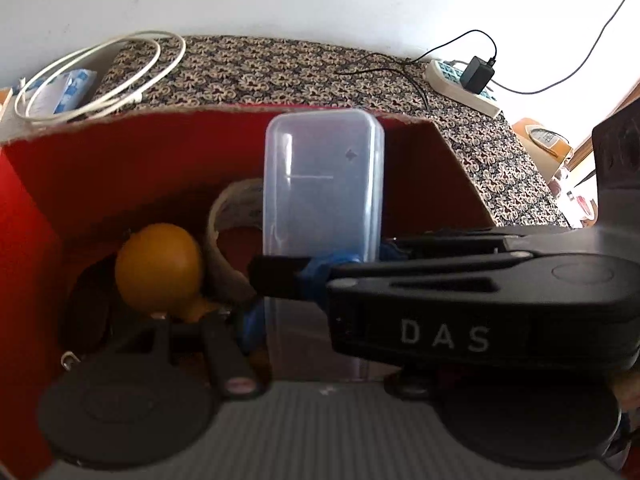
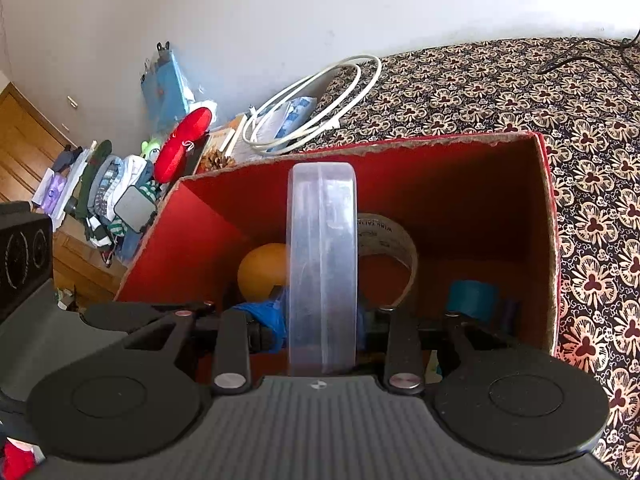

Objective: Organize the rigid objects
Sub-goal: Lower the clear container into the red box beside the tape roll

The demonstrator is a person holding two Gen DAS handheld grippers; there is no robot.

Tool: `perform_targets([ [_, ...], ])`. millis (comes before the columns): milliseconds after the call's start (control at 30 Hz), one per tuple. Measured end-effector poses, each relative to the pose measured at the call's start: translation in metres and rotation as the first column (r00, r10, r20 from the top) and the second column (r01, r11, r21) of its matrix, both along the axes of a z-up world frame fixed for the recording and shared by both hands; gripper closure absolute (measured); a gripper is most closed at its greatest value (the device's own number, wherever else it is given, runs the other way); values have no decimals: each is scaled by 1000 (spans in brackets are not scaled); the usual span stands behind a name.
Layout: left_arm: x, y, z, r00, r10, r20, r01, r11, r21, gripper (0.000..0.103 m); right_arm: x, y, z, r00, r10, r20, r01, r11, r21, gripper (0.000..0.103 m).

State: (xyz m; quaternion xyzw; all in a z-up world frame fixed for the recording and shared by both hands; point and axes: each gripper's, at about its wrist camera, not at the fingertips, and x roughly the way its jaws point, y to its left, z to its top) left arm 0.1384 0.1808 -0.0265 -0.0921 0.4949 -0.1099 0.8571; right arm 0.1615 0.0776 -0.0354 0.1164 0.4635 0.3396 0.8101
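Patterned cloth (image 2: 500, 92) surrounds your red box (image 2: 460, 184). Your right gripper (image 2: 322, 328) pinches the clear case (image 2: 322, 256) upright; left gripper (image 1: 256, 320) finger state cannot be determined.

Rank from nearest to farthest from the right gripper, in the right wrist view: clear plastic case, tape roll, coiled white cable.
1. Clear plastic case: held upright between the fingers of the right gripper.
2. Tape roll: just behind the case, inside the red box.
3. Coiled white cable: beyond the box's far wall, upper left.
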Motion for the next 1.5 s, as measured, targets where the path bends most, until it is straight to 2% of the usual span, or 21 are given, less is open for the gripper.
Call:
perform_targets([
  [200, 0, 0, -1, 1000, 6, -11, -5, 1000, 4, 52, 3, 1, -1, 1000, 21, -13, -21, 1000, -7, 86],
  [700, -2, -6, 1, 1000, 20, 14, -21, 997, 69, 50, 3, -1, -1, 999, 40, -10, -39, 999, 21, 86],
  [1200, -4, -3, 1, 998, 53, 37, -55, 995, 78, 49, 0, -5, 0, 1000, 26, 4, -26, 998, 51, 87],
  [1333, -3, 2, 0, 997, 69, 27, -70, 996, 48, 49, 0, -4, 0, 1000, 24, 3, -24, 998, 51, 87],
  [1500, -3, -1, 1, 997, 70, 34, -72, 995, 67, 48, 0, -5, 0, 1000, 26, 4, -26, 998, 60, 87],
])
